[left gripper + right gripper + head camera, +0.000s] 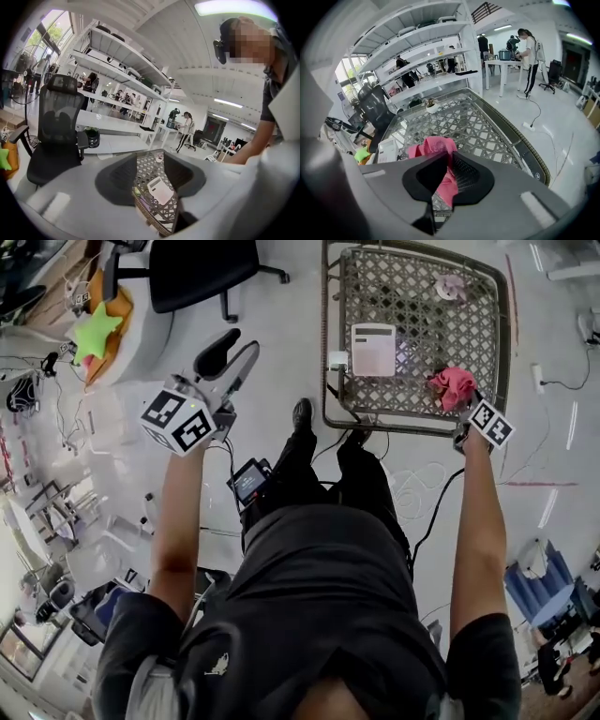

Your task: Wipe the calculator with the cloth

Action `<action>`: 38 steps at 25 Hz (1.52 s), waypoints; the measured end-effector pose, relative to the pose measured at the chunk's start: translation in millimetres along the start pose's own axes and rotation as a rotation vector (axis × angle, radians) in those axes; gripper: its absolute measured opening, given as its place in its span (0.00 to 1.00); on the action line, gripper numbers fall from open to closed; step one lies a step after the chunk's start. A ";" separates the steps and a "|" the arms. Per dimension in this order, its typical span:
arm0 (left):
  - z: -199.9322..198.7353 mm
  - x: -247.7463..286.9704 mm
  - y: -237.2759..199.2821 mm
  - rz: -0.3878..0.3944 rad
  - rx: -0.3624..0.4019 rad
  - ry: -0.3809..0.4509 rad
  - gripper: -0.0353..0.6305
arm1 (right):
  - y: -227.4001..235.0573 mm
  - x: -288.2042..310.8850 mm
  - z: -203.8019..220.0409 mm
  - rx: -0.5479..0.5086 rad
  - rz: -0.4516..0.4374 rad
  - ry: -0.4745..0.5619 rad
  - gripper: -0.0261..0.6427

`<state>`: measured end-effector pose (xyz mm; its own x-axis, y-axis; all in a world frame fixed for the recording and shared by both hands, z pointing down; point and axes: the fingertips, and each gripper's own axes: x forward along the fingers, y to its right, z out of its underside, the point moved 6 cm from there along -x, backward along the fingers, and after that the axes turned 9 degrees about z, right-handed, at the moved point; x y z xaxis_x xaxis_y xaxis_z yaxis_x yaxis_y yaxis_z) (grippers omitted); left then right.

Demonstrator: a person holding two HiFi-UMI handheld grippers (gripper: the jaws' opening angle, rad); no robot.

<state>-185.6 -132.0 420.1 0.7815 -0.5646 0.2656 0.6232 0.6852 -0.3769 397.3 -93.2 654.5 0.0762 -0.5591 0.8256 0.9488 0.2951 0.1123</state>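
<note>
A white calculator (373, 349) lies on the metal lattice table (412, 296), near its front edge. The pink cloth (453, 385) hangs bunched over the table's front right part, and my right gripper (466, 407) is shut on it. In the right gripper view the cloth (433, 147) sits pinched between the jaws of that gripper (446, 171), with the calculator (388, 150) to the left. My left gripper (232, 351) is held up over the floor left of the table, open and empty. In the left gripper view that gripper (150, 164) frames the calculator (161, 191).
A small white block (337, 360) sits beside the calculator. A small pale bowl (451, 285) stands at the table's far side. A black office chair (202, 273) and a green star toy (97, 334) are to the left. Cables (422, 484) trail across the floor.
</note>
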 end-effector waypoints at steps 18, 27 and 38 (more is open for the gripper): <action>-71.4 -28.3 56.3 -0.025 0.146 0.155 0.34 | -69.0 -151.7 -137.9 -0.020 -0.372 0.406 0.14; -121.3 -30.2 97.7 0.038 0.261 0.251 0.34 | -191.3 -367.5 -208.5 -0.236 -0.673 0.820 0.18; -139.3 -32.8 128.8 0.118 0.339 0.299 0.34 | -224.0 -430.6 -185.7 -0.417 -0.593 0.876 0.19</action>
<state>-135.3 -89.3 239.2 0.8354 -0.5476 -0.0479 0.5445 0.8363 -0.0642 208.9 -62.4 171.1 -0.3862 -0.9223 0.0148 0.9222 -0.3857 0.0290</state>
